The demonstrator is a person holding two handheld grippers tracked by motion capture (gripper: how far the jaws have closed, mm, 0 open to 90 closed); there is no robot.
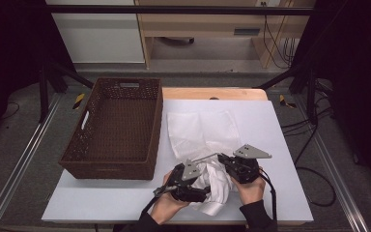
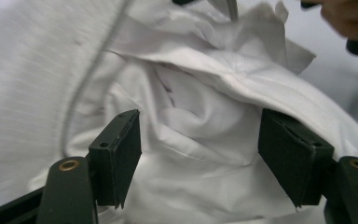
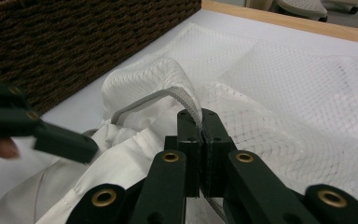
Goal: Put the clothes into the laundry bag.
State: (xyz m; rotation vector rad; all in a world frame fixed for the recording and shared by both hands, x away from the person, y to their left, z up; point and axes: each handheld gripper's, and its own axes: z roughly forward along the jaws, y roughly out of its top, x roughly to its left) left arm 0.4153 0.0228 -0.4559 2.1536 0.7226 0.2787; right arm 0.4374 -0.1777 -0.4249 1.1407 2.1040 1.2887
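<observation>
A white mesh bag [image 1: 200, 128] lies flat on the white table top, its near rim lifted. My right gripper [image 1: 221, 158] [image 3: 200, 123] is shut on that rim's taped edge [image 3: 168, 95] and holds the mouth up. A crumpled white garment [image 1: 217, 191] [image 2: 200, 93] sits at the bag's mouth near the front edge. My left gripper [image 1: 203, 189] [image 2: 198, 154] is open, its jaws wide on either side of a fold of the garment, with the pads standing off the cloth. The left gripper [image 3: 60, 140] is also in the right gripper view, at the left.
A dark brown wicker basket [image 1: 111, 169] [image 3: 74, 37] stands on the left of the table, beside the bag. The white table cover [image 1: 280, 159] has bare room to the right and along the front left. Cables trail on the floor at the right.
</observation>
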